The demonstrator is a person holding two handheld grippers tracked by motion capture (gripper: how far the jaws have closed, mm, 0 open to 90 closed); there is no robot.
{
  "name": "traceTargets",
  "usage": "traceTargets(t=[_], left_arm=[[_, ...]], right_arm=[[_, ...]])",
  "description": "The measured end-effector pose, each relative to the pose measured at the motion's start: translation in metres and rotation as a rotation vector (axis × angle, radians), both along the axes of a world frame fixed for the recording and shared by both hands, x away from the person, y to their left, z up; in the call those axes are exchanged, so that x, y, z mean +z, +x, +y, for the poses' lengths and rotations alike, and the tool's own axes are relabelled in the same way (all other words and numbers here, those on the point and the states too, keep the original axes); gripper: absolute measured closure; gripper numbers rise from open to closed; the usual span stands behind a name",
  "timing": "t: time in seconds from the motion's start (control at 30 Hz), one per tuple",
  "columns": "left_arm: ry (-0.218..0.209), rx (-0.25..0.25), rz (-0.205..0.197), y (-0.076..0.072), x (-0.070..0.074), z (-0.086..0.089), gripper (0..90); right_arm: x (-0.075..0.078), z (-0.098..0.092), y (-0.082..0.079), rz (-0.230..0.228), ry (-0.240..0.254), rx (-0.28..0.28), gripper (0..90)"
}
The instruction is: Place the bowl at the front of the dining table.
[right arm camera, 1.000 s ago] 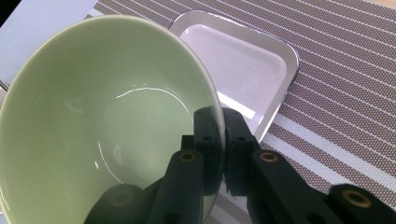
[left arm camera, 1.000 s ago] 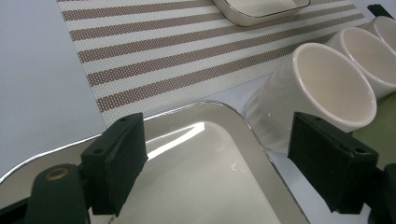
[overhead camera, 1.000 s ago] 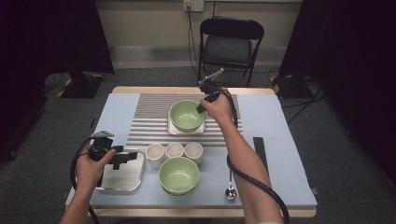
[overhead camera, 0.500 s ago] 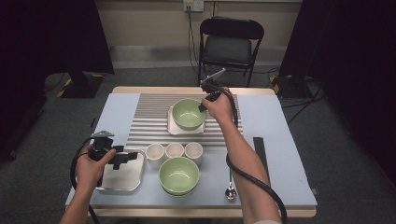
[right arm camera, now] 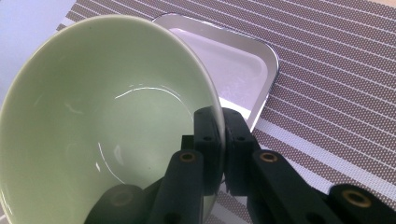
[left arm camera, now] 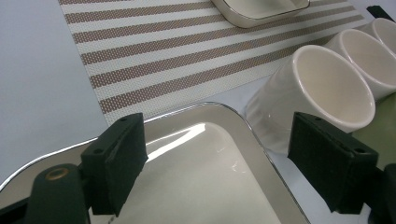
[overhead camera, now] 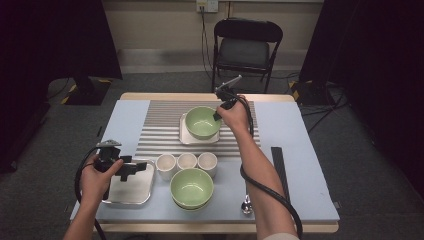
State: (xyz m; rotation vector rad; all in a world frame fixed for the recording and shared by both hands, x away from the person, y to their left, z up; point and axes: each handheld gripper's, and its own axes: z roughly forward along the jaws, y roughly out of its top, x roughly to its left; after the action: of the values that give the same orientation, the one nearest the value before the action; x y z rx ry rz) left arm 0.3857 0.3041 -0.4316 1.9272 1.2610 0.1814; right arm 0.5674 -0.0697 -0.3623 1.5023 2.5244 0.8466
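Fingers: right gripper (right arm camera: 223,140) pinches the wall of the bowl (right arm camera: 107,121), one pad inside the rim, one outside. Left gripper (left arm camera: 217,163) stands wide open with nothing between its pads (left arm camera: 119,158).

Near row, high view:
- Tray (overhead camera: 134,192), shiny metal, at the table's near left corner. Left gripper (overhead camera: 131,169) hovers over its near-left part, held in the left hand (overhead camera: 97,180).
- Second green bowl (overhead camera: 191,188), upright, just right of the tray.
- Three white cups (overhead camera: 186,161) in a row, side by side, just beyond the second bowl.
- Spoon (overhead camera: 246,204), near edge, by the right forearm.
- Black bar (overhead camera: 279,165), lying along the table's right part.

Far row:
- Mat (overhead camera: 165,131), striped, across the table's middle.
- Dish (overhead camera: 187,136), white, square with rounded corners, on the mat.
- Bowl (overhead camera: 202,121): pale green, glossy, round, no long axis. It sits over the dish, tipped, mouth turned up and toward the left; in the right gripper view its rim hangs above the dish (right arm camera: 233,65). Right gripper (overhead camera: 218,114) grips its right rim.

Change from the earlier frames: none visible; bowl, both hands and all pieces lie as they did.
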Motion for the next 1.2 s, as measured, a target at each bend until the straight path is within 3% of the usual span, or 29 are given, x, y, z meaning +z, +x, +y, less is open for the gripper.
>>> traceTargets(t=[1.2], left_arm=[[-0.003, -0.004, 0.007, 0.000, -0.002, 0.000, 19.0]], right_arm=[[-0.014, 0.003, 0.012, 0.004, -0.007, -0.041, 86.0]])
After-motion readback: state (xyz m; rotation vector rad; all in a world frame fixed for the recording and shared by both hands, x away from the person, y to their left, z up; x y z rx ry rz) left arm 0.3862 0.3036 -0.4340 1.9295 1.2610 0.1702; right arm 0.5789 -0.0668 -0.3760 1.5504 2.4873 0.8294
